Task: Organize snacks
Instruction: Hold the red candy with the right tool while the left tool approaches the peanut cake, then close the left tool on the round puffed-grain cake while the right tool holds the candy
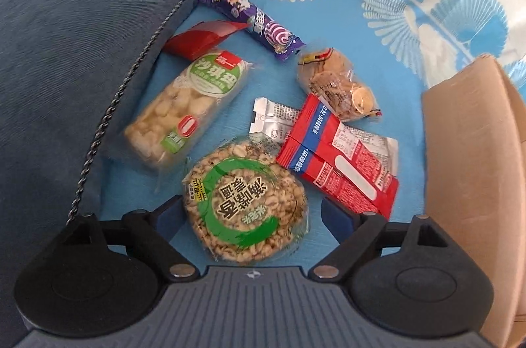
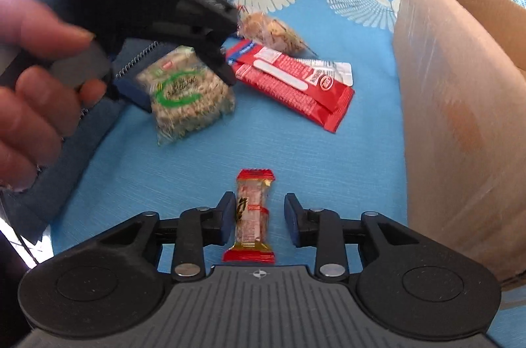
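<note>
A round puffed-rice cake pack (image 1: 245,203) with a green ring lies on the blue cloth between the fingers of my left gripper (image 1: 254,216), which is open wide; a gap shows beside the right pad. The right wrist view shows the same left gripper (image 2: 180,81), held by a hand (image 2: 29,68), straddling that pack (image 2: 190,98). My right gripper (image 2: 259,218) is open around a small red-ended candy bar (image 2: 251,216) lying on the cloth; the right pad stands clear of it.
On the cloth lie a purple bar (image 1: 253,19), a red packet (image 1: 200,39), a long clear pack of pale puffed snack (image 1: 184,104), a biscuit bag (image 1: 338,85), red wafer packs (image 1: 338,164) and a silver packet (image 1: 273,118). A cardboard box (image 2: 460,118) stands right. Dark blue cushion (image 1: 65,52) at left.
</note>
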Tool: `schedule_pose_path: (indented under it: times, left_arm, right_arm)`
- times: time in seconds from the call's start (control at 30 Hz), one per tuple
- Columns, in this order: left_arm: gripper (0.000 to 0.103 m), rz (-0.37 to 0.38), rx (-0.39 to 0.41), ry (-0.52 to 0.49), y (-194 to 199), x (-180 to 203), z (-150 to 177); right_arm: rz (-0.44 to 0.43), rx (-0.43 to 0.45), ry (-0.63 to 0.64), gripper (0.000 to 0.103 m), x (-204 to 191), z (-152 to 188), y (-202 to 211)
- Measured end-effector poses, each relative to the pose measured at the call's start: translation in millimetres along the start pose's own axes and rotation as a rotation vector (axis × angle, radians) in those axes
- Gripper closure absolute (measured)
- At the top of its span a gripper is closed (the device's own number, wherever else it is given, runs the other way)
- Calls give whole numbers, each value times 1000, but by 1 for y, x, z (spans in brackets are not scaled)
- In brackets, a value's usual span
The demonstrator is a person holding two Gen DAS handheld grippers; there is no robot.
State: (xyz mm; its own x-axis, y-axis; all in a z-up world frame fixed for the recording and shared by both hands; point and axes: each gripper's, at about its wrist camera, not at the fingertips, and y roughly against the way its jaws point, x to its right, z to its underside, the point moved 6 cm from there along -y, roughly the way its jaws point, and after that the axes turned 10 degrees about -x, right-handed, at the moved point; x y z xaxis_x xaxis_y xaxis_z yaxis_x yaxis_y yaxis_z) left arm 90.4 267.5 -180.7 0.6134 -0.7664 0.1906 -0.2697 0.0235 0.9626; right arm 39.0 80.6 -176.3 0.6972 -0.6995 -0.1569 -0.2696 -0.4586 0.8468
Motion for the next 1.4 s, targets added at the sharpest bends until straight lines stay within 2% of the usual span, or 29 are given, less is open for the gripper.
schedule_pose_path:
  times: [0.23,0.3,0.37,0.43,0.6,0.7,0.8,0.9,1.0,1.1,1.4]
  left_arm:
    - [11,-67,1,-2,-10,6,-1]
    - [11,-77,3,-11,-10,7,1]
    - [11,-82,6,-23,-11,8,1]
    - [15,-82,7,-37,-11,7,0]
    - [18,-70,1,-69,-6,1,6]
    - [18,-38,-7,-89,2,-3,11]
    - [18,16,-30,-139,5,-1,21]
    - [18,30,-71,-202,2,4,30]
    - [18,-15,-87,-234,-1,5,34]
    - [18,-49,-80,-225,0,2,34]
    - [15,-97,-83,-256,-8,4,37]
  right_arm:
    - [11,-4,47,69,-7,0,0]
    - [10,-2,42,72,-8,0,1]
    - [12,1,41,81,-6,0,2]
    - [10,6,31,82,-5,-1,2]
    - [20,25,8,84,1,-5,4]
    - [21,31,-10,84,5,-7,4]
    - [23,32,-19,84,8,-7,3]
    - [24,24,-27,83,10,-7,1]
    - [17,8,-41,80,11,-7,-1]
    - [14,2,-42,78,10,-8,-1]
    - [30,-28,-1,78,6,-2,1]
